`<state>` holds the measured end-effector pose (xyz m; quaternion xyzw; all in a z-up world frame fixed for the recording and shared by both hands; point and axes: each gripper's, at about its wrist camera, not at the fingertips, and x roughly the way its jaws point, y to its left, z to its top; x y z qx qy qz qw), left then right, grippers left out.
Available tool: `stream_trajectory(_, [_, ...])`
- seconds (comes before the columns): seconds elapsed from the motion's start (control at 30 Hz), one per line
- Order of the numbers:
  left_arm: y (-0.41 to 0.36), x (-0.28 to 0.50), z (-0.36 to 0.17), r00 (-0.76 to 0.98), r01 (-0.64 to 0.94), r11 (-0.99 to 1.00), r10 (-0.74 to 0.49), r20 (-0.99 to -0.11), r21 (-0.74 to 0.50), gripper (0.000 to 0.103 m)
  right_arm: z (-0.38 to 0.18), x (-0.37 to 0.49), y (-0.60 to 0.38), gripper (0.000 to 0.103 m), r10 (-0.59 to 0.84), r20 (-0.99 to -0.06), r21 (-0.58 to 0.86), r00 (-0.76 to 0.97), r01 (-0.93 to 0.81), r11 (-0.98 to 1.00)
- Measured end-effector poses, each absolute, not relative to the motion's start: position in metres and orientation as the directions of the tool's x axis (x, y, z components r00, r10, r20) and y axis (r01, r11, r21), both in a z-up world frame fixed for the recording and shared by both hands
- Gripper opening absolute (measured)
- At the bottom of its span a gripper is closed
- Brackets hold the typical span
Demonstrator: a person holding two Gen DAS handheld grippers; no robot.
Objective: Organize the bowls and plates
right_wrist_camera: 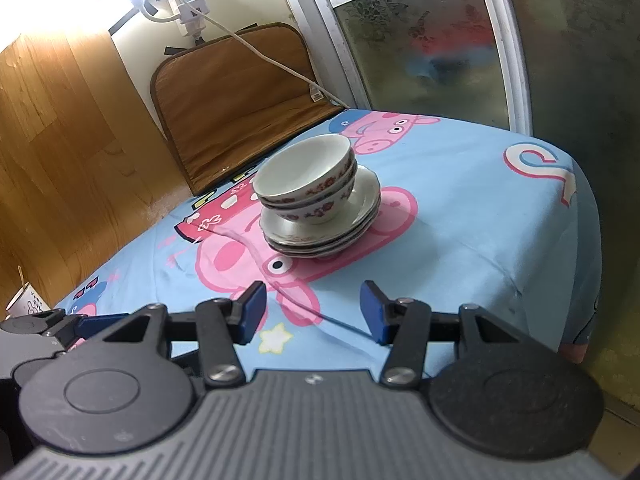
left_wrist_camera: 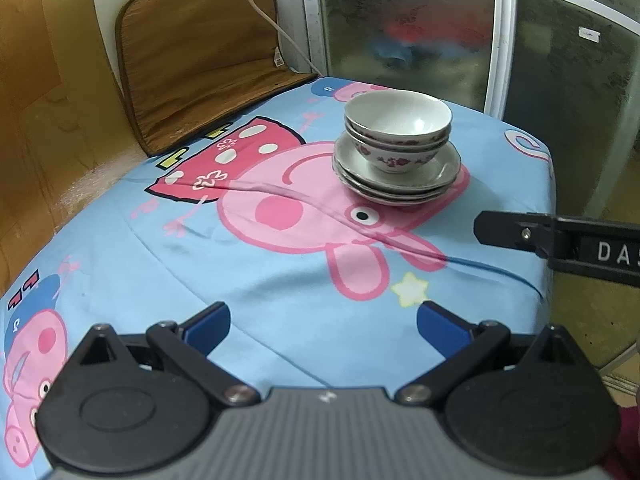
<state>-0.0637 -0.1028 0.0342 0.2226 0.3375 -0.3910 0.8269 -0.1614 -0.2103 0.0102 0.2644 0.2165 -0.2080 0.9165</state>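
Nested white bowls with red flower bands sit on a stack of white plates on the blue cartoon-pig tablecloth. The same bowls and plates show in the right wrist view. My left gripper is open and empty, well short of the stack. My right gripper is open and empty, a short way in front of the stack. Its black finger shows at the right in the left wrist view.
A brown cushion leans against the wall at the table's back left. A wooden panel runs along the left. A frosted glass door stands behind. The table's edge drops off at the right. A white cable hangs over the cushion.
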Motion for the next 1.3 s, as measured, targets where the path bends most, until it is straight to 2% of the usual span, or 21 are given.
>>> stream_trajectory(1.3, [-0.112,-0.070,0.020,0.432,0.822,0.557,-0.481,-0.763,0.114,0.103,0.004,-0.157,-0.215,0.055,-0.255,-0.528,0.404,0.810,0.504,0.763])
